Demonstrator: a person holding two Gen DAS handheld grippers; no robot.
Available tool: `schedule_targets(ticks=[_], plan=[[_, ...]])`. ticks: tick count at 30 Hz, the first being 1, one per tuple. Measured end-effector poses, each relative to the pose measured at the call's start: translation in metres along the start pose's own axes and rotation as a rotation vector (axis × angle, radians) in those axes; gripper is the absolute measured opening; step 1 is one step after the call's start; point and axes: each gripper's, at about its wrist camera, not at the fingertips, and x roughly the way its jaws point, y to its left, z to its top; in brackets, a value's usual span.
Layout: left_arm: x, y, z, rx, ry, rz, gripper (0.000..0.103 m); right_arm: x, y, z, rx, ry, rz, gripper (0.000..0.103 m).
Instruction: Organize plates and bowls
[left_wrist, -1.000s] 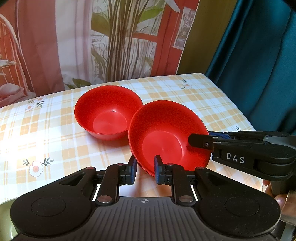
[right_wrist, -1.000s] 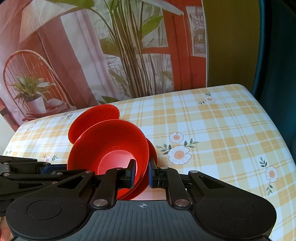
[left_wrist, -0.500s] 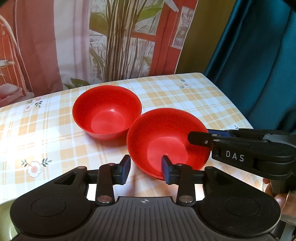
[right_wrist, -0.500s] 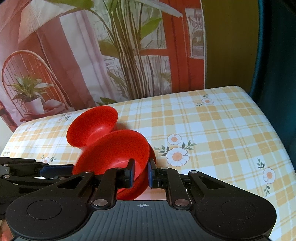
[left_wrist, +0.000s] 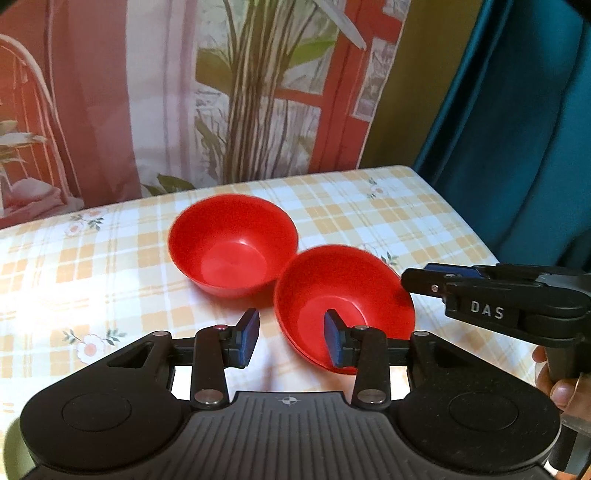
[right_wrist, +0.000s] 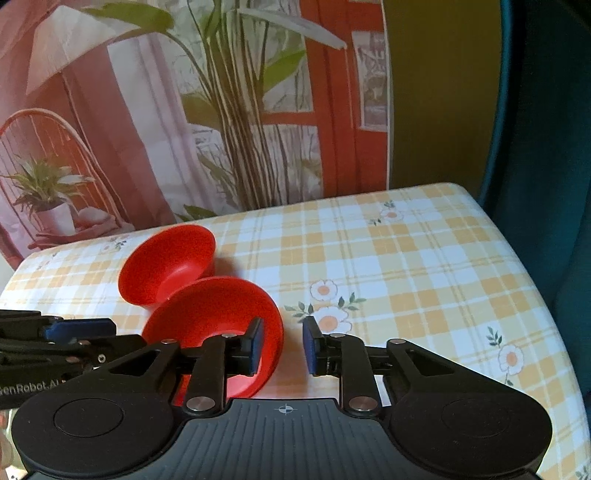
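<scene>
Two red bowls: near bowl (left_wrist: 343, 306) between spread left gripper (left_wrist: 291, 338) fingers; far bowl (left_wrist: 232, 245) ahead. Right gripper (right_wrist: 282, 345): fingers apart, unladen.

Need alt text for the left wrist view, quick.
Open left hand-held gripper straddles the near rim of a red bowl on a checked tablecloth; a second red bowl sits just behind, right hand-held gripper alongside.

Both wrist cameras look forward and down across the checked table (left_wrist: 388, 206), close over it. Each frames the two red bowls (left_wrist: 343, 295) (right_wrist: 168, 266), seen from opposite sides.
</scene>
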Motion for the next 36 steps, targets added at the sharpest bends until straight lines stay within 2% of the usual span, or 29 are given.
schedule_targets(ticks=[14,36], plan=[[-0.014,0.023,0.020,-0.019,-0.055,0.060,0.041,0.001,0.012,0.029,-0.067,-0.024,0.060,0.027],[0.014,0.065,0.020,-0.120,-0.023,0.062,0.041,0.054,0.040,0.045,-0.076,0.045,0.104,0.029]])
